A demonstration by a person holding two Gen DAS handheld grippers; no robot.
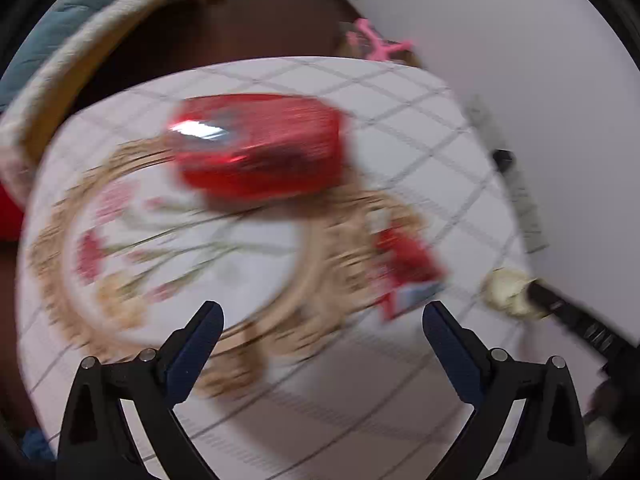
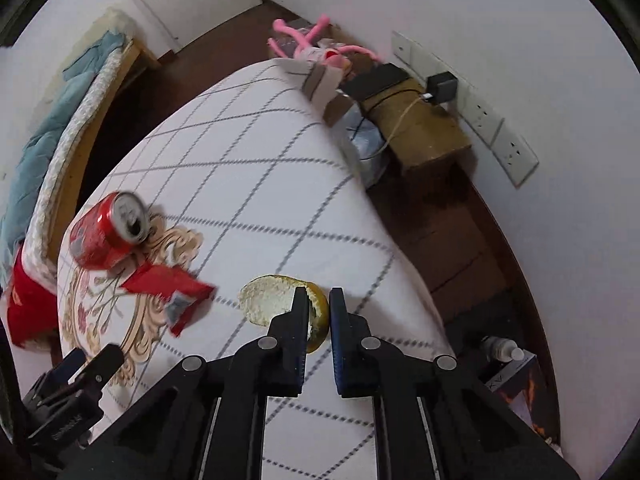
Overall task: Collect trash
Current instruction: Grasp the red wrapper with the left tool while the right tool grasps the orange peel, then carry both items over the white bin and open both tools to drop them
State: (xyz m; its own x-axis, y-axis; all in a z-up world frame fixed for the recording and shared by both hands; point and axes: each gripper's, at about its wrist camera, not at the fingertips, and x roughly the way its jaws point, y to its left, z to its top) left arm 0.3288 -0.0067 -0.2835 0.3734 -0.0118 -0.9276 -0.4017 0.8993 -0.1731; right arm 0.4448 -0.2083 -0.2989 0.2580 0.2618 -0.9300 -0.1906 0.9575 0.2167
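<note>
The peel [image 2: 280, 300], a curved piece of citrus rind with its pale pith up, lies on the white quilted table cover [image 2: 256, 168] near its right edge, and the right gripper [image 2: 319, 312] has its two fingers drawn close on the rind's yellow end, so it appears to be pinched there; that thin edge is likely chosen because it is the only part that stands up enough for narrow fingers to catch. From the left wrist view the same peel [image 1: 506, 294] shows at the tip of the right tool, at the cover's right side. Just left of it lies a torn red wrapper [image 2: 168, 286], flat on the cloth, and beyond that a red drink can [image 2: 106, 236] lies tipped on its side over the gold floral print, its silver top facing the camera. The left gripper [image 1: 322, 316] hangs above this pair with its fingers spread wide and nothing between them, probably readied for the can, whose round body needs the full opening. That view is heavily smeared, so its exact height above the cloth cannot be told. Off the table, a pink plush toy [image 2: 316, 50] and a brown cardboard box [image 2: 416, 128] sit by the wall, and a bed with a blue blanket [image 2: 36, 136] stands to the left.
</note>
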